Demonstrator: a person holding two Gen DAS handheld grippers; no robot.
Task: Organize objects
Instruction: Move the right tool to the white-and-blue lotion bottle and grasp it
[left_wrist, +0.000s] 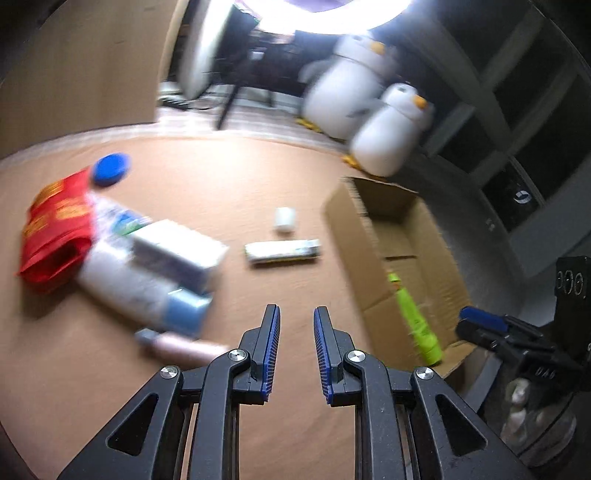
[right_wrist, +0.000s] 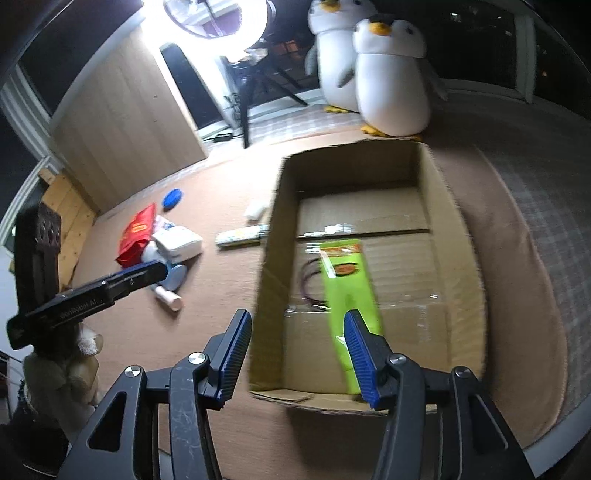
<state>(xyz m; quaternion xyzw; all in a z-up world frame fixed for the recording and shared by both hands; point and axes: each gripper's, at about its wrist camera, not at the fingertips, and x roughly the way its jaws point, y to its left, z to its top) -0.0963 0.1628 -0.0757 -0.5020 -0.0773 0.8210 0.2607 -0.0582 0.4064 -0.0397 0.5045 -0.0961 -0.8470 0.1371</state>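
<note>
the left gripper (left_wrist: 296, 345) hung over the tan cloth (left_wrist: 229, 177) with its blue-padded jaws a narrow gap apart and nothing between them. the right gripper (right_wrist: 297, 356) hovered above the near wall of the open cardboard box (right_wrist: 448, 221), its jaws apart at a middling width with nothing gripped between the pads. inside the box a lime green packet (right_wrist: 351, 291) lay lengthwise on the floor, its near end passing behind the right finger; a dark loop of cord (right_wrist: 308, 284) lay just beside it. left of the box, on the cloth, lay a long white and green tube box (left_wrist: 282, 252) and a small white cylinder (left_wrist: 284, 218), apart from each other. farther left sat a pile: a red bag (left_wrist: 55, 229), a white carton (left_wrist: 181, 251), a white bottle with a light blue cap (left_wrist: 144, 291) and a pink tube (left_wrist: 184, 349), with a blue lid (left_wrist: 110, 169) beyond the bag. two plush penguins (right_wrist: 391, 77) stood behind the box
</note>
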